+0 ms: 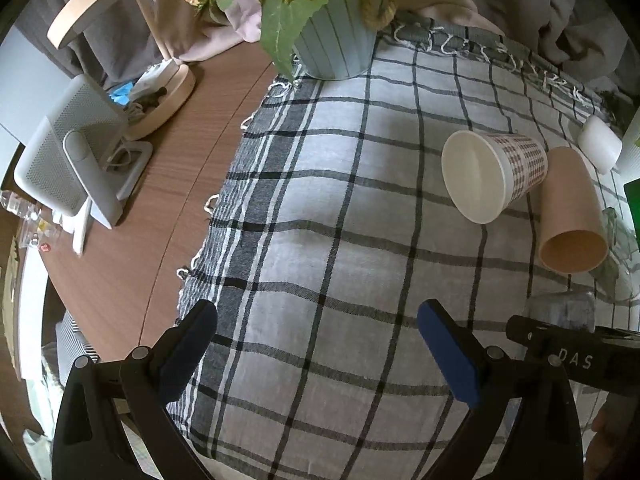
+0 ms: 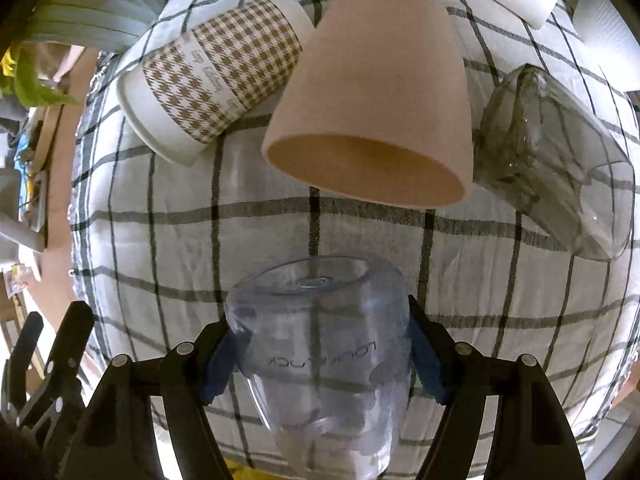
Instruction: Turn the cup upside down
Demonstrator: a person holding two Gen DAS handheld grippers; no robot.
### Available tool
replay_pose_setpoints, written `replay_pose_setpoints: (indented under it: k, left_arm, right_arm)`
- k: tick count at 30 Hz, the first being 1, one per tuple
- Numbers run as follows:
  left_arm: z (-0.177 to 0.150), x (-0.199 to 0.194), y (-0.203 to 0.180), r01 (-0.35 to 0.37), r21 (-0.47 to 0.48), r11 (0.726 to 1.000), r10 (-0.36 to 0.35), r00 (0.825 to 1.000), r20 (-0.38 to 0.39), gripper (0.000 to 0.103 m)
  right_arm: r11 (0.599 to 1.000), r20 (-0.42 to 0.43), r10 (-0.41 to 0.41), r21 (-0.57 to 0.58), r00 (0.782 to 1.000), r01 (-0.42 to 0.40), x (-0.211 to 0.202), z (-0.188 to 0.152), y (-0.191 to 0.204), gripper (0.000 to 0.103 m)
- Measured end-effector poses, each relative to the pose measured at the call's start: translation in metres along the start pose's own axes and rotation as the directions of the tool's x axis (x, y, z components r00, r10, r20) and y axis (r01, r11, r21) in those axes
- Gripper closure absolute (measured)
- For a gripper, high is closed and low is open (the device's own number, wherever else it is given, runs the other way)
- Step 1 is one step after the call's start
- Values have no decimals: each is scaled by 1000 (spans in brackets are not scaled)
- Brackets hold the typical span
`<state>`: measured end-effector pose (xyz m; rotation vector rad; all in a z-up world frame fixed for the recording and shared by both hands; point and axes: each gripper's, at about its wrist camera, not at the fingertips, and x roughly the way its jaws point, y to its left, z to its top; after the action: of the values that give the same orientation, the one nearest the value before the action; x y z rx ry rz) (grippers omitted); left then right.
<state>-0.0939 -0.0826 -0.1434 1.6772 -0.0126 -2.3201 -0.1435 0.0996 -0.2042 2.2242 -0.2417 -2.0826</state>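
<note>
My right gripper (image 2: pixel 320 352) is shut on a clear bluish plastic cup (image 2: pixel 320 320), base pointing away from the camera, over the checked cloth (image 2: pixel 160 240). Beyond it lie a pink cup (image 2: pixel 372 80) on its side, a houndstooth paper cup (image 2: pixel 216 80) on its side and a clear grey glass (image 2: pixel 552 152) on its side. My left gripper (image 1: pixel 316 320) is open and empty above the cloth (image 1: pixel 320 220). The paper cup (image 1: pixel 492 176) and pink cup (image 1: pixel 568 212) lie to its far right. Part of the right gripper (image 1: pixel 572 352) and the clear cup (image 1: pixel 560 312) show at the lower right.
A blue flower pot (image 1: pixel 332 44) with sunflowers stands at the cloth's far edge. A white stand device (image 1: pixel 68 160) and a wooden lamp base (image 1: pixel 160 104) sit on the wooden table (image 1: pixel 140 240) to the left. A white block (image 1: pixel 600 144) lies at the far right.
</note>
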Motion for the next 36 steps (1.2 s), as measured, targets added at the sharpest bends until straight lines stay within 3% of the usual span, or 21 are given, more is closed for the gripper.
replay_pose_setpoints:
  k: [10, 14, 17, 24, 28, 31, 36]
  left_arm:
    - [-2, -1, 2, 24, -3, 1000, -24, 1000, -10, 1]
    - [-3, -14, 1, 58, 4, 998, -58, 998, 8, 1]
    - [-4, -25, -7, 112, 26, 993, -112, 994, 7, 1]
    - [-3, -43, -44, 231, 108, 967, -230, 973, -26, 1]
    - [0, -42, -69, 286, 138, 948, -278, 958, -76, 1]
    - [3, -29, -89, 356, 124, 926, -333, 927, -173, 3]
    - [6, -16, -118, 350, 150, 925, -312, 923, -227, 5]
  right_arm:
    - [1000, 21, 25, -10, 999, -25, -9, -4, -7, 22]
    - [999, 128, 43, 19, 991, -46, -44, -19, -18, 22]
    - [998, 261, 24, 51, 965, -38, -86, -38, -31, 21]
    - [989, 416, -23, 142, 909, -41, -132, -66, -55, 20]
    - [979, 433, -33, 196, 901, -59, -131, -77, -71, 20]
    - [968, 433, -24, 234, 901, -87, -131, -85, -87, 20]
    - [952, 435, -33, 287, 900, -104, -129, -87, -113, 20]
